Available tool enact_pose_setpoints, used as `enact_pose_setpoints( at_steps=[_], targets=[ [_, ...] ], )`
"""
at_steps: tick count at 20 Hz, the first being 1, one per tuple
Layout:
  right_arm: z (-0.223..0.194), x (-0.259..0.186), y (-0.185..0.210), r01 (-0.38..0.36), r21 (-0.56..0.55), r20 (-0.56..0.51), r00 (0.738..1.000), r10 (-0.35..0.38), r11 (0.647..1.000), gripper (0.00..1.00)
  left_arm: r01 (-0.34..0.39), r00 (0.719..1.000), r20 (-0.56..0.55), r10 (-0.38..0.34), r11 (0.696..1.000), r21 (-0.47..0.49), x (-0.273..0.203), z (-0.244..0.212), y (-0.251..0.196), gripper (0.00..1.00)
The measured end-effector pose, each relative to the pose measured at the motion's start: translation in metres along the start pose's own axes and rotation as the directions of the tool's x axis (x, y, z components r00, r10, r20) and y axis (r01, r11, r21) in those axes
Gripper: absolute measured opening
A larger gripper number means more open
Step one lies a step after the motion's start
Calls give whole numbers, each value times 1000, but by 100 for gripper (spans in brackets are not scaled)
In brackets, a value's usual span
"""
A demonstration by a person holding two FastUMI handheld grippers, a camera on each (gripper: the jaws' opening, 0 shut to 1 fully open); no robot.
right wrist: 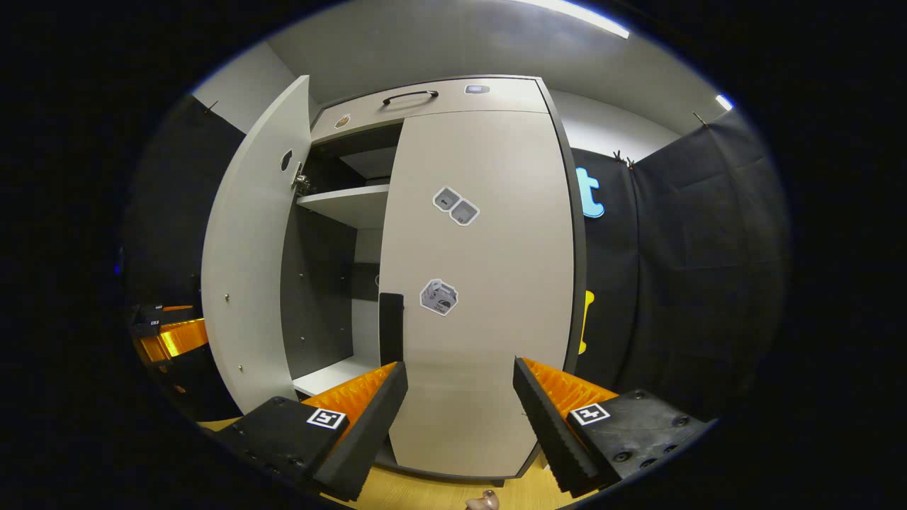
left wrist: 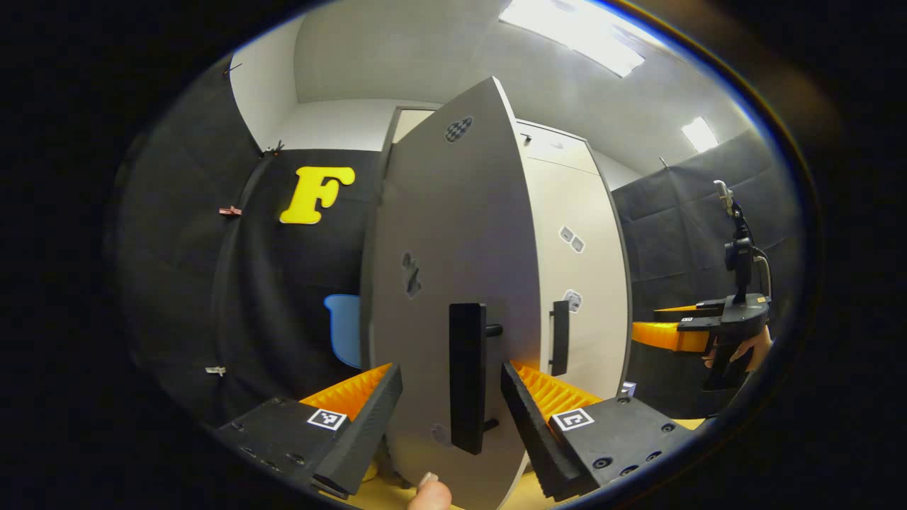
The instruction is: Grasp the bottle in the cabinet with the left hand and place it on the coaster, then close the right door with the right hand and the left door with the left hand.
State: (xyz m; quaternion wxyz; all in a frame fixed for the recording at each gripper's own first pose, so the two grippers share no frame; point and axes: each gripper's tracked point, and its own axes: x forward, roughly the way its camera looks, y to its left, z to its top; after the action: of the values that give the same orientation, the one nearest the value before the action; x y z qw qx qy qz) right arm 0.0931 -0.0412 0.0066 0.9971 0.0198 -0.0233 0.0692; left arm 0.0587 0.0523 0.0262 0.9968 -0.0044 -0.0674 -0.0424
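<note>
Wide apart, the left tool (left wrist: 451, 404) straddles the tall black bar handle (left wrist: 468, 375) of the grey left door (left wrist: 453, 234), which is ajar. It may slip past. The right tool (right wrist: 459, 418) gapes, holding nothing, before the shut right door (right wrist: 489, 283).

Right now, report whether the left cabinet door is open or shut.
Open. The left door swings out from the cabinet, exposing a shelf; the right door is shut.

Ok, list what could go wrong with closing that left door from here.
1. The left gripper is open around the left door's handle without pressing it, so the handle may slip out as the left door swings.
2. The right door looks closed already; a hard swing could slam the left door's edge against it.
</note>
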Motion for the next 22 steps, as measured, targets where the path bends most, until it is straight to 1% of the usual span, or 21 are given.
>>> enact_pose_setpoints(
  at_steps=[3, 6, 9, 12, 15, 18, 22],
  targets=[
    [-1, -2, -9, -12, 5, -3, 1000, 12, 1000, 97, -10, 1000, -12, 10, 1000, 28, 10, -4, -16, 91],
    [-1, -5, -15, -18, 14, -3, 1000, 18, 1000, 97, -6, 999, -34, 6, 1000, 3, 10, -10, -29, 92],
    [-3, -10, -16, -21, 22, -11, 1000, 21, 1000, 97, -44, 997, -57, 44, 999, 1, 2, -11, -27, 92],
    [-2, -14, -12, -15, 33, -13, 1000, 16, 999, 97, -92, 993, -78, 92, 996, 3, -1, -14, -23, 92],
    [0, -19, -4, -7, 23, -9, 1000, 7, 1000, 97, -97, 992, -87, 94, 995, -33, -2, -16, -27, 92],
    [1, -23, 8, -22, 4, -11, 1000, 22, 1000, 97, -103, 991, -96, 98, 993, -53, -8, -19, -24, 92],
    [-1, -28, 21, -25, 5, -22, 999, 25, 1000, 97, -109, 989, -105, 106, 994, -24, -11, -20, -17, 92]
  ],
)
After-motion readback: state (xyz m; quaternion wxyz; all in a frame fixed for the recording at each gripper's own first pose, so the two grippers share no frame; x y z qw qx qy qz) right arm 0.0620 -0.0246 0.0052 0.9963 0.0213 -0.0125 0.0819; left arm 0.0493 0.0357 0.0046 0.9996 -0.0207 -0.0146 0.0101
